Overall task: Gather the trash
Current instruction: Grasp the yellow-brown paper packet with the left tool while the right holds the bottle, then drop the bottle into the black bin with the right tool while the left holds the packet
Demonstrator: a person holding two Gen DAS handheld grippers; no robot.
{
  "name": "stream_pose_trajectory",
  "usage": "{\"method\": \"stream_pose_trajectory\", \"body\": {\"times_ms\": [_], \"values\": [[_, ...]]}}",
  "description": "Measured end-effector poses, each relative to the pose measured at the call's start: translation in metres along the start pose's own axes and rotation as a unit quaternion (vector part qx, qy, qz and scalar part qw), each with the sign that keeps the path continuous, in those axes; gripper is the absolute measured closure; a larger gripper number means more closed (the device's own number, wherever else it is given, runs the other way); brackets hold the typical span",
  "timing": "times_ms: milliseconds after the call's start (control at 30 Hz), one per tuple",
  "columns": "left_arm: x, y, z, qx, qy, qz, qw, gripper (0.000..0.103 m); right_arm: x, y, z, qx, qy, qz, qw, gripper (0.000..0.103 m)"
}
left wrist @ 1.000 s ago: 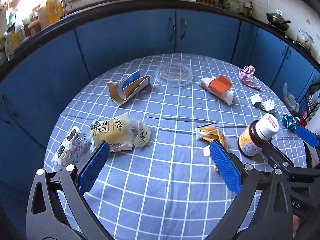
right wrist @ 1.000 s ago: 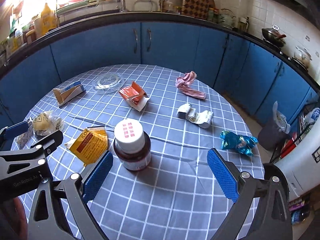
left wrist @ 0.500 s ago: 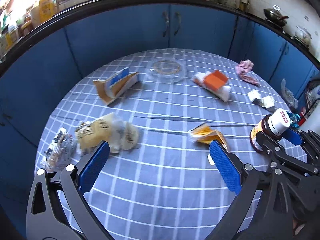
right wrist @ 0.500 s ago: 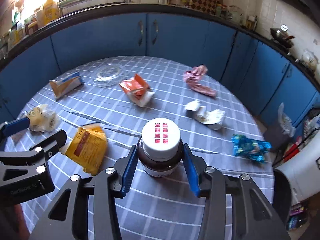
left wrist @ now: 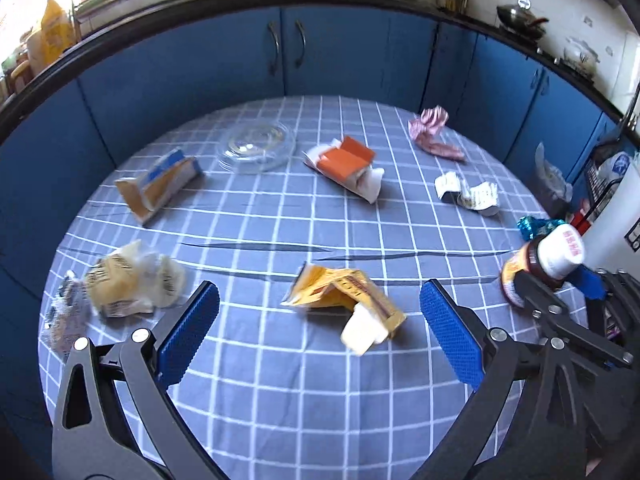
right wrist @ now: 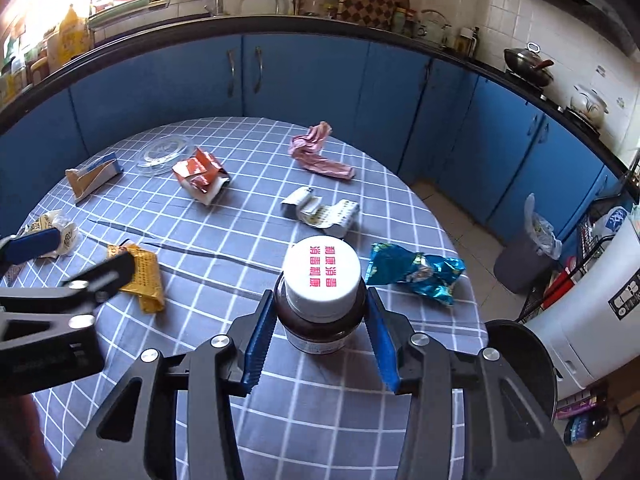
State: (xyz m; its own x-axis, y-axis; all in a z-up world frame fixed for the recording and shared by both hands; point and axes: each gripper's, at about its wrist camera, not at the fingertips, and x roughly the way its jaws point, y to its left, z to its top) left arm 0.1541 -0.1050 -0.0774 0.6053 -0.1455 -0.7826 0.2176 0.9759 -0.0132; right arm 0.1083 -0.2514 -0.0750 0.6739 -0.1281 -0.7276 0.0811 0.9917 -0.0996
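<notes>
Between right gripper [right wrist: 320,330] jaws – brown bottle [right wrist: 320,308], white-capped.

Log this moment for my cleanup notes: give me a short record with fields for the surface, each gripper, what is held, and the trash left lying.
surface: round table with blue checked cloth
right gripper: shut on brown bottle with white cap
left gripper: open, nothing held, yellow packet lies just ahead between its fingers
trash lying: orange carton, pink wrapper, blue foil wrapper, clear lid, white blister pack
floor bin: lined bin beside table
</notes>
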Motion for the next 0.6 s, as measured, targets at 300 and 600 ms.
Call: {"method": "stream_pose_trajectory", "body": {"times_ms": [300, 600], "values": [[0.033, -0.005, -0.005, -0.010, 0.054, 0.001, 0.9985, 0.026, 0.002, -0.016, -0.004, 0.013, 0.003, 0.008, 1.000, 0.059], [0.028, -0.004, -0.006, -0.014, 0.056, 0.005, 0.9983, 0.059, -0.004, -0.026, -0.007, 0.024, -0.005, 0.011, 1.000, 0.059]]}}
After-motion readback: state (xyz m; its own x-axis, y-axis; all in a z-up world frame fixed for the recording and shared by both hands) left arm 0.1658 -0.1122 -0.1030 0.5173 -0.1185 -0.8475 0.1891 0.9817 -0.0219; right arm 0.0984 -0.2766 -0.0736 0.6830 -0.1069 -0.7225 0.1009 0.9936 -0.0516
